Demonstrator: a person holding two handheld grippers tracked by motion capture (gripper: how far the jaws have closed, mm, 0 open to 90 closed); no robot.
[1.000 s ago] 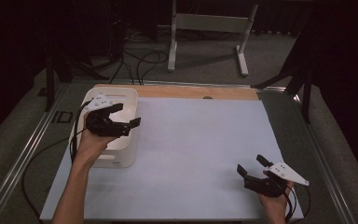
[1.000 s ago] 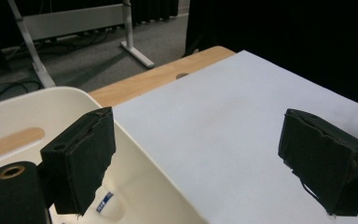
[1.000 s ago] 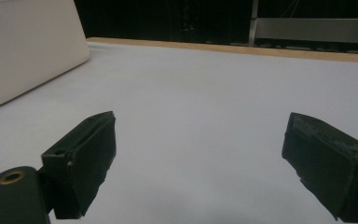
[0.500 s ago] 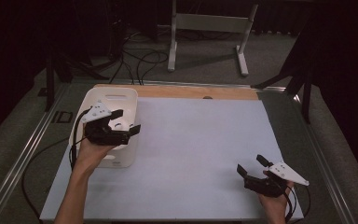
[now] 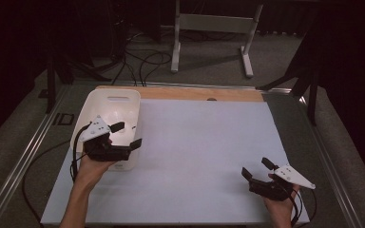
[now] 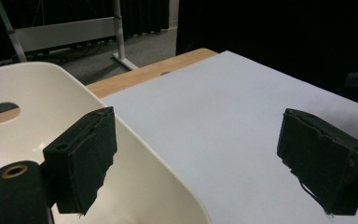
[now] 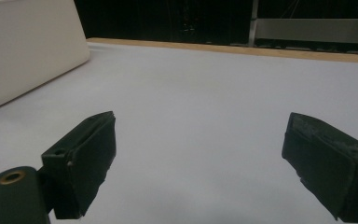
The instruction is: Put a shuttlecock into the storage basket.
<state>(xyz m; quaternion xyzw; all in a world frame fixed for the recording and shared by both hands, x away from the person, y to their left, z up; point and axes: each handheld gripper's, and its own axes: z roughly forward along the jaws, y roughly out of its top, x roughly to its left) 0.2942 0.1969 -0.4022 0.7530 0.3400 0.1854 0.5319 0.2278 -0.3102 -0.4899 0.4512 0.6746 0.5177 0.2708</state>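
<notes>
Hovering over the near right wall of the white tub, the left gripper is straddling that rim with its jaws spread wide, one inside and one outside, nothing clamped. This looks like the approach to gripping the wall; next, it needs lowering and closing. The tub, smooth plastic with a slot handle, is sitting at the table's far left. The right gripper is resting near right, jaws apart, empty.

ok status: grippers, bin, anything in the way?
Left gripper open, straddling the white bin's right wall, not gripping. Right gripper open, empty, low over the mat. Nothing in the way.
</notes>
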